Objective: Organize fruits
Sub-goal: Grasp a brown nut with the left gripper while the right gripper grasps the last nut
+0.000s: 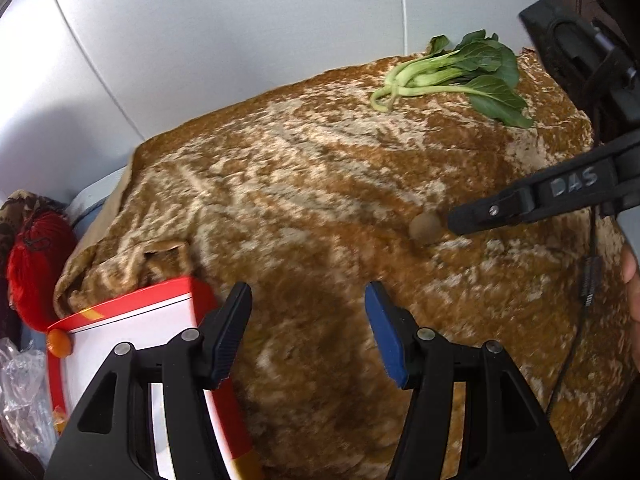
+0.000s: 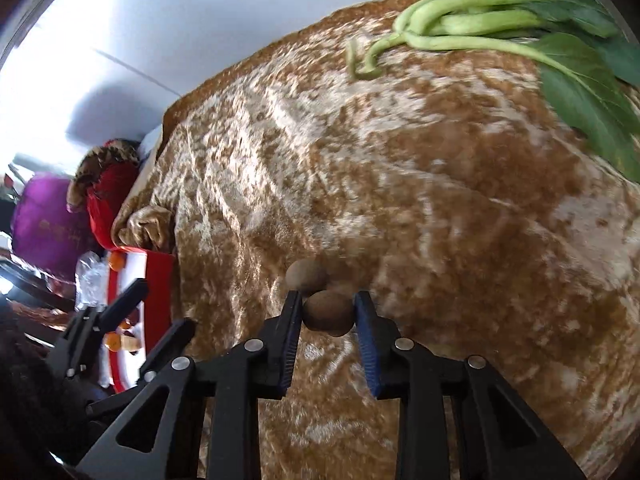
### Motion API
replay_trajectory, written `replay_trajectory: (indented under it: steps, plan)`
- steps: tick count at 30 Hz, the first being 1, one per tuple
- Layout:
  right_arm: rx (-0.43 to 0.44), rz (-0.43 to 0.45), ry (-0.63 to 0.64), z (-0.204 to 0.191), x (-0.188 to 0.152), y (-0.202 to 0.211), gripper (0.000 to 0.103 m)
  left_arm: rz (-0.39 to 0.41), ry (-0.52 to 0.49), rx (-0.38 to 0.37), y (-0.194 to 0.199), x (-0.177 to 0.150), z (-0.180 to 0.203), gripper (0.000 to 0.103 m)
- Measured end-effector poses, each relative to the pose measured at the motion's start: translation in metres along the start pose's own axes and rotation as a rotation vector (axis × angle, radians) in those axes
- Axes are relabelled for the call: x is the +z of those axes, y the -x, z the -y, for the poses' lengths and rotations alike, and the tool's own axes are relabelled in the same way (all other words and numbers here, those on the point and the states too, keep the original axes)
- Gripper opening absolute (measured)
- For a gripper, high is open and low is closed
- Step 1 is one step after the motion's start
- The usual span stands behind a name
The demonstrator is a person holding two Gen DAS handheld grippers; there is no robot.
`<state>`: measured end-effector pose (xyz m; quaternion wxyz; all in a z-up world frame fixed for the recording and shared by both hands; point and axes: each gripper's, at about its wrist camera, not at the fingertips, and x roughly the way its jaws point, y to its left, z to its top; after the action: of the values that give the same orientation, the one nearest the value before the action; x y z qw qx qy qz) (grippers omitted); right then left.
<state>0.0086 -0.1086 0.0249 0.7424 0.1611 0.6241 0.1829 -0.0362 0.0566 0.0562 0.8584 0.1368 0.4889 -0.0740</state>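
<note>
Two small round brown fruits lie on the brown velvet cloth. My right gripper is shut on the nearer brown fruit, its blue pads against both sides. The second brown fruit touches it just beyond the left fingertip. In the left wrist view a brown fruit shows at the tip of the right gripper. My left gripper hovers open over bare cloth with nothing between its fingers, beside a red and white box holding an orange fruit.
A bunch of green leafy vegetable lies at the far right of the cloth. Red yarn and crumpled clear plastic sit left of the box. A white wall backs the table. A black cable hangs at right.
</note>
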Motion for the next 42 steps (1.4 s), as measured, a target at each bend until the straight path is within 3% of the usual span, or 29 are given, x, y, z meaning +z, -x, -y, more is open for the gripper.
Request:
replay_trajectory:
  steps: [6, 11, 24, 29, 42]
  plan:
    - [0.089, 0.042, -0.095, 0.037, 0.004, 0.044, 0.028, 0.026, -0.019, -0.01, -0.016, 0.026, 0.024, 0.058]
    - [0.102, 0.059, -0.127, 0.057, 0.009, 0.061, 0.028, 0.004, -0.09, -0.013, -0.031, 0.03, 0.049, 0.058]
    - [0.108, 0.032, -0.141, 0.063, 0.01, 0.056, 0.03, 0.03, -0.133, -0.041, -0.038, 0.035, 0.069, 0.058]
    - [0.074, 0.027, -0.153, 0.066, 0.012, 0.048, 0.031, 0.032, -0.113, -0.086, -0.043, 0.037, 0.063, 0.057]
    - [0.018, -0.011, -0.139, 0.056, 0.013, 0.02, 0.035, 0.01, -0.102, -0.159, -0.057, 0.034, 0.062, 0.033]
